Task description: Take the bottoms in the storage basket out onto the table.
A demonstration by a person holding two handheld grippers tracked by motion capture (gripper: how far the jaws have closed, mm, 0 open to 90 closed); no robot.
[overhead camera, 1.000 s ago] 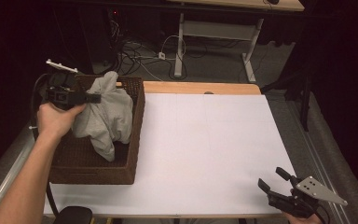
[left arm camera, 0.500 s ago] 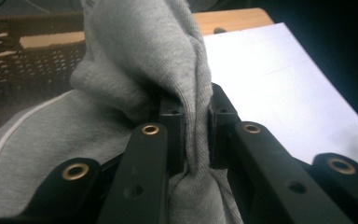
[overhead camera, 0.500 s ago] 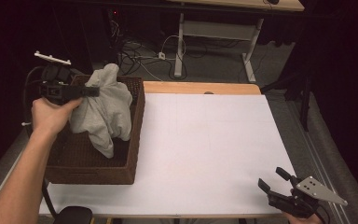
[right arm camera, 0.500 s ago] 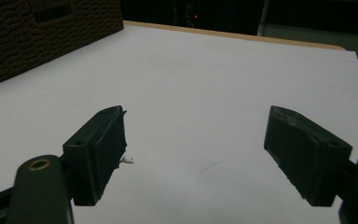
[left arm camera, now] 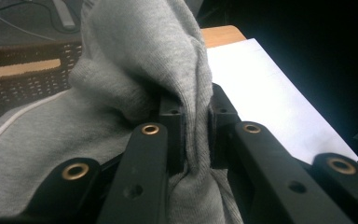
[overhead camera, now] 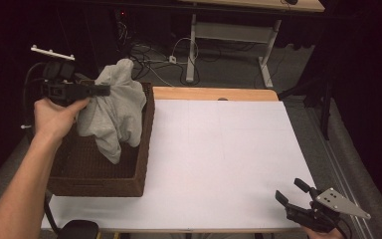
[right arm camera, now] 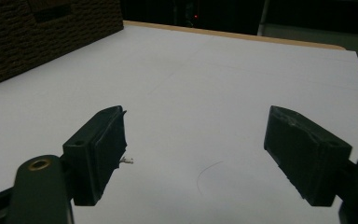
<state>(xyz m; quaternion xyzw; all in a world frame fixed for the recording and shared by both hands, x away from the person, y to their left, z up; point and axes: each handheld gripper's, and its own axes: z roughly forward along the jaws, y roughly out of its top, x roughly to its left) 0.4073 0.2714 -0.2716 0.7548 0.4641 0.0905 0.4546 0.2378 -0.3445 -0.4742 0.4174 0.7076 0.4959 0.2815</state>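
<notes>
A grey cloth garment (overhead camera: pixel 113 110) hangs above the dark wicker basket (overhead camera: pixel 98 180) at the table's left, its lower end still inside the basket. My left gripper (overhead camera: pixel 104 90) is shut on the top of the garment; in the left gripper view a fold of the grey fabric (left arm camera: pixel 168 70) is pinched between the two jaws of the left gripper (left arm camera: pixel 196 122). My right gripper (overhead camera: pixel 290 191) rests at the near right corner of the table, open and holding nothing. In the right gripper view the right gripper (right arm camera: pixel 193 144) has its jaws wide apart over the white tabletop (right arm camera: pixel 205 88).
The white tabletop (overhead camera: pixel 219 159) stretches between the basket and my right gripper. The wicker basket (right arm camera: pixel 37 37) appears at the upper left of the right gripper view. Beyond the far wooden table edge (overhead camera: pixel 214 93) are cables and a desk frame (overhead camera: pixel 229 35) on the floor.
My left gripper has risen and drawn back to the left, lifting the grey garment higher out of the basket. The right gripper has stayed in place.
</notes>
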